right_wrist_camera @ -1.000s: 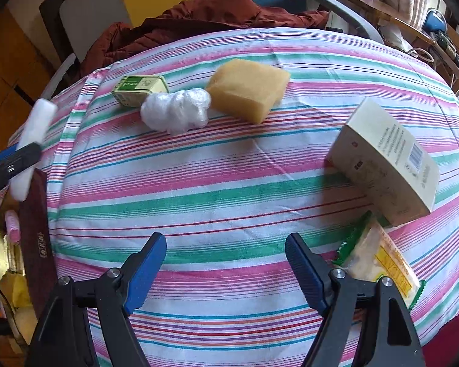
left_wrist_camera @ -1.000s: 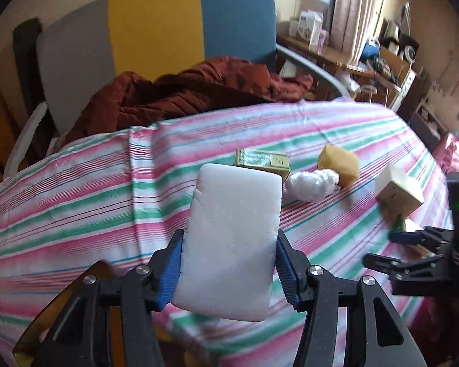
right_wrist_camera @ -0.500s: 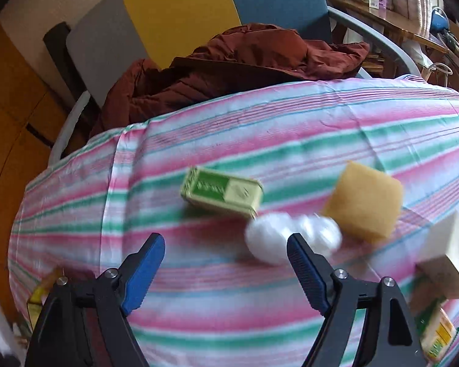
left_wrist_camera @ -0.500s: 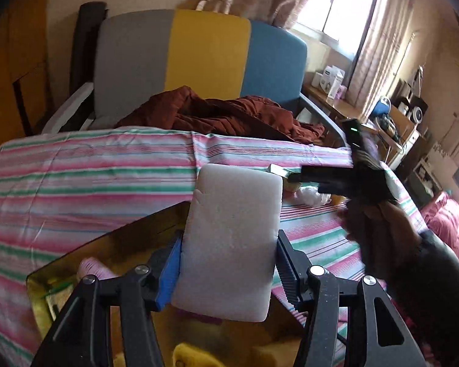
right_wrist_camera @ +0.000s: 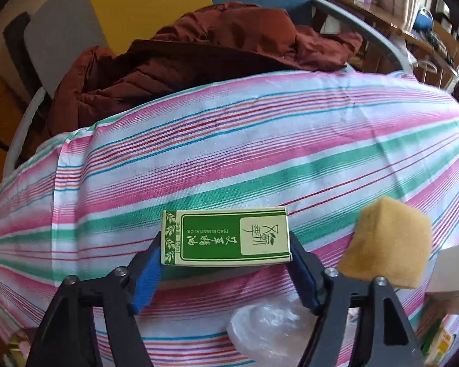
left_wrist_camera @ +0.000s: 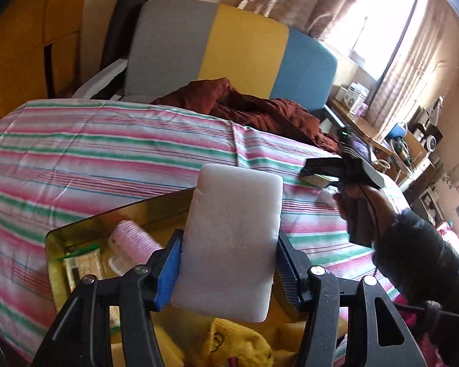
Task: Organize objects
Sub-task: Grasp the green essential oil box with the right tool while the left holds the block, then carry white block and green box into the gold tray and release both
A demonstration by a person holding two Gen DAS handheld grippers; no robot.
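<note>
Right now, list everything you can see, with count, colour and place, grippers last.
white block: one, white, clamped in left gripper above the tin
gold tin: one, gold, on the striped cloth, holding a pink roller and packets
green box: one, green and cream, on the cloth between the right fingers
sponge: one, tan, right of the box
plastic wad: one, clear-white, nearest the camera
jacket: one, rust red, on the chair
chair: one, grey, yellow, blue
left gripper: shut on the block
right gripper: closing around the box
</note>
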